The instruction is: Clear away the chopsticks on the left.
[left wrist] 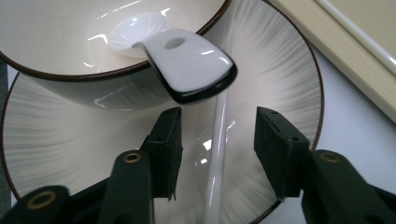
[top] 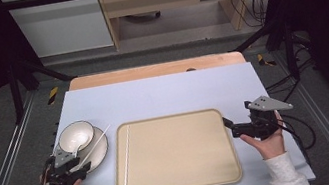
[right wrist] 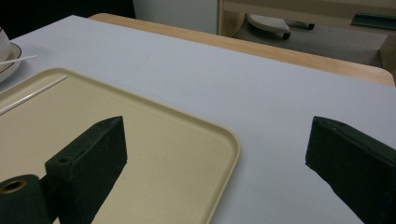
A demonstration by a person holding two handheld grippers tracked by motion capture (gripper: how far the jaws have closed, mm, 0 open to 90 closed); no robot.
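My left gripper (left wrist: 217, 140) has its jaws apart on either side of a white chopstick (left wrist: 217, 154) lying across the plate (left wrist: 56, 140), not touching it, just below the bowl (left wrist: 70, 88) and its spoon (left wrist: 187, 60). My right gripper (right wrist: 217, 154) hangs wide open over the tray (right wrist: 187, 154) corner on the counter (right wrist: 261, 93).

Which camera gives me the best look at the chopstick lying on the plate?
The left gripper view: the chopstick runs up close between the open left gripper jaws, across the plate. The high view shows it small; the right gripper view catches just its tip.
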